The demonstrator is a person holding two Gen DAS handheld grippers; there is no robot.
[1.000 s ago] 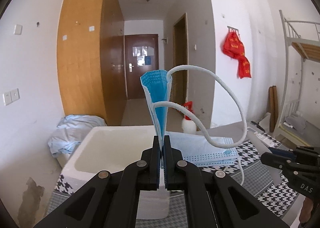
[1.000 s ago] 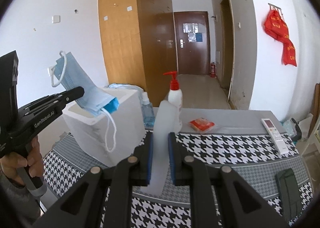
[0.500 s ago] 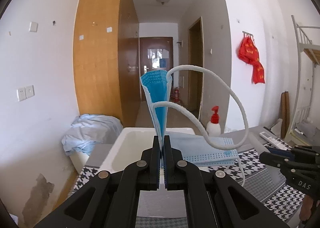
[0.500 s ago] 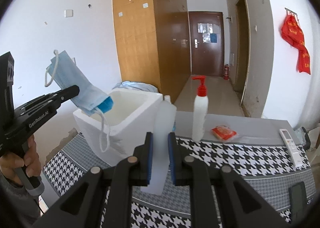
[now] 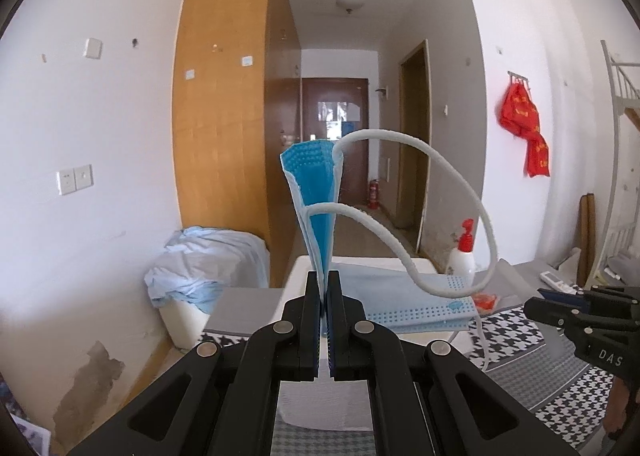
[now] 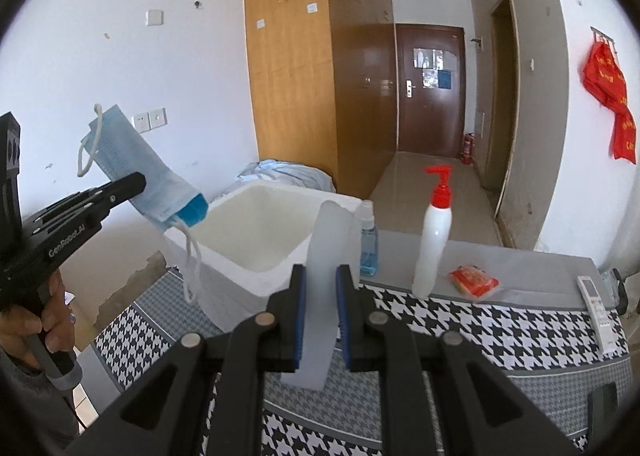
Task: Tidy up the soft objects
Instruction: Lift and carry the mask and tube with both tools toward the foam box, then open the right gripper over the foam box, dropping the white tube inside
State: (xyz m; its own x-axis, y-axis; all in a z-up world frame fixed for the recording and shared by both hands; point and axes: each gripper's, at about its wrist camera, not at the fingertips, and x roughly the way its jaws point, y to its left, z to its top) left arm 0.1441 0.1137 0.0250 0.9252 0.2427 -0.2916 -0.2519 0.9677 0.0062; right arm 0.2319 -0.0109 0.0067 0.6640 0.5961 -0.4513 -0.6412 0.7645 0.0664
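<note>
My left gripper (image 5: 324, 286) is shut on a blue face mask (image 5: 316, 196). One part of the mask stands upright between the fingers, another lies off to the right, and its white ear loops hang free. In the right wrist view the left gripper (image 6: 134, 182) holds the mask (image 6: 132, 160) just left of the white foam box (image 6: 224, 252), over its near left corner. My right gripper (image 6: 322, 276) is shut on a translucent white soft strip (image 6: 326, 256) that stands upright in front of the box. The right gripper's tip (image 5: 536, 306) shows at the right edge of the left wrist view.
On the houndstooth table cloth (image 6: 480, 332) stand a white pump bottle with a red top (image 6: 434, 240) and a small blue spray bottle (image 6: 368, 248). A red packet (image 6: 474, 282) and a remote control (image 6: 598, 308) lie to the right. A light blue cloth heap (image 6: 288, 174) sits behind the box.
Both grippers have moved sideways to the left together; the box and bottles have slid to the right in both views. Both grips are unchanged.
</note>
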